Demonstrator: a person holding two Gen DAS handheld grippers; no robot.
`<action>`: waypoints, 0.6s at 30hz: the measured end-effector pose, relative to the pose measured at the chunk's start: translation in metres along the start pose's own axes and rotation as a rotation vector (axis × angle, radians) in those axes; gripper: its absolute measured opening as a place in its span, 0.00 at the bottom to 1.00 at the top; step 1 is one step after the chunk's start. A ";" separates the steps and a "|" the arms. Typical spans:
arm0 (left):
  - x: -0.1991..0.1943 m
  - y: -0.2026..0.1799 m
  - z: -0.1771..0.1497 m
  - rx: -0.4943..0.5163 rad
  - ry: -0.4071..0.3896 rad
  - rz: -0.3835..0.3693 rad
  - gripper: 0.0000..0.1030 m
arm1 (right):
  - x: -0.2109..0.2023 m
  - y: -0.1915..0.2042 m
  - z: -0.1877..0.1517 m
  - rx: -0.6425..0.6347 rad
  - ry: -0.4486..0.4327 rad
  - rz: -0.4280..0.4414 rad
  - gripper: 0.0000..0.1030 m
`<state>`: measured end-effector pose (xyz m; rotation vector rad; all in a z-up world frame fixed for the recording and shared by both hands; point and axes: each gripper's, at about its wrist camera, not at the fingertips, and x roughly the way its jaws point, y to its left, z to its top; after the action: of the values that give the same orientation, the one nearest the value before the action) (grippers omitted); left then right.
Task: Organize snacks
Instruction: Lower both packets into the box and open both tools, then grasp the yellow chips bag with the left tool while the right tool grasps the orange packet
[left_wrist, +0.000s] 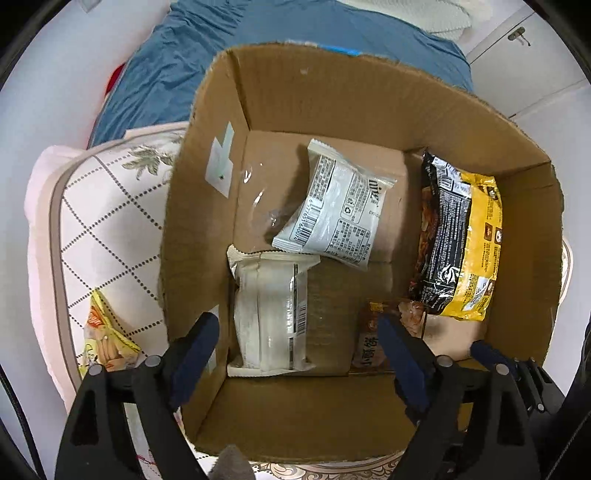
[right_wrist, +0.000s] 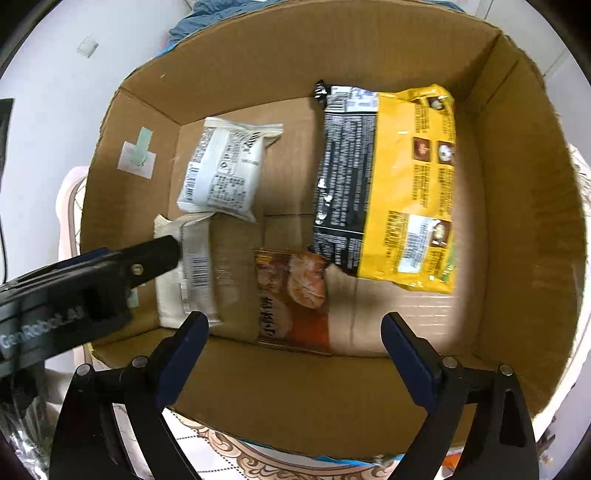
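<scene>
An open cardboard box (left_wrist: 332, 96) (right_wrist: 517, 221) holds several snack packs. A white pack (left_wrist: 336, 206) (right_wrist: 225, 170) lies at the back left, tilted. A cream pack (left_wrist: 269, 314) (right_wrist: 192, 269) lies at the front left. A black and yellow noodle pack (left_wrist: 458, 240) (right_wrist: 388, 184) lies at the right. A brown pastry pack (left_wrist: 373, 339) (right_wrist: 291, 299) lies at the front middle. My left gripper (left_wrist: 299, 354) is open and empty above the box's front. My right gripper (right_wrist: 295, 339) is open and empty over the front wall. The left gripper also shows in the right wrist view (right_wrist: 92, 277).
A yellow snack bag (left_wrist: 107, 332) lies outside the box on a quilted cream cushion (left_wrist: 103, 229) at the left. Blue fabric (left_wrist: 207, 62) lies behind the box. A patterned cloth (right_wrist: 229, 454) shows under the box's front edge.
</scene>
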<state>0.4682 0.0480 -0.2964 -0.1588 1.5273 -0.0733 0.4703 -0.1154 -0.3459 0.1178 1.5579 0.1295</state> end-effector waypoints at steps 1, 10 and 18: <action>-0.005 -0.002 -0.001 0.001 -0.009 0.001 0.85 | -0.003 -0.002 -0.001 0.004 -0.006 -0.010 0.94; -0.043 -0.009 -0.024 0.060 -0.140 0.024 0.91 | -0.038 -0.020 -0.020 0.024 -0.085 -0.074 0.98; -0.093 -0.013 -0.070 0.086 -0.285 0.025 0.91 | -0.096 -0.017 -0.049 -0.004 -0.229 -0.085 0.98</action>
<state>0.3953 0.0447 -0.2049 -0.0781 1.2393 -0.0923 0.4201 -0.1479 -0.2544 0.0607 1.3319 0.0496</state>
